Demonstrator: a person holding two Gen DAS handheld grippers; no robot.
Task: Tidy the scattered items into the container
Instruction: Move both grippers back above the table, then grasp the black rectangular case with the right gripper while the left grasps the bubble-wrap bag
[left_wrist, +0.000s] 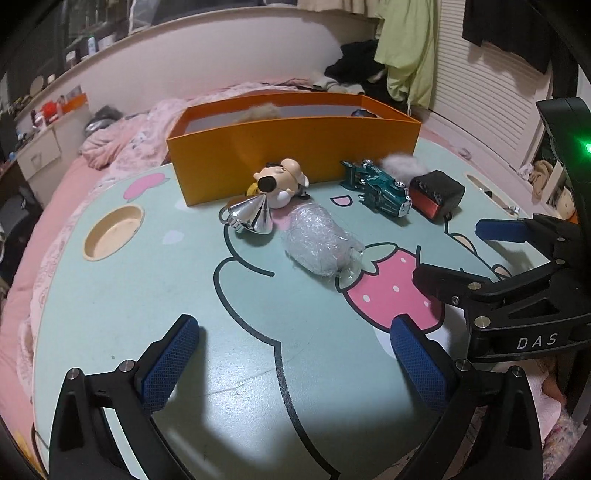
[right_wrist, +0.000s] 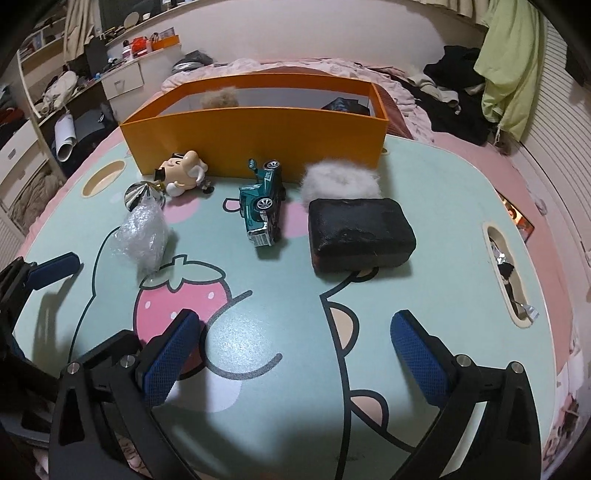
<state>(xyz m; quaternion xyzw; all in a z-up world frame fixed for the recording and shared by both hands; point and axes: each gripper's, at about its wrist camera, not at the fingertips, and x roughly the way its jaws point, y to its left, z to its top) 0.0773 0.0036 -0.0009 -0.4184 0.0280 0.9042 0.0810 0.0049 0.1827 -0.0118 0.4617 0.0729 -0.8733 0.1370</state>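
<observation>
Crinkled clear plastic bundle (left_wrist: 320, 242) is lying ahead of my left gripper (left_wrist: 293, 356), both grippers' fingers (right_wrist: 168, 356) spread empty.

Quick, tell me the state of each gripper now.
Left gripper: open, holding nothing, only bare table between its jaws.
Right gripper: open, holding nothing, above the table short of the black case.
</observation>
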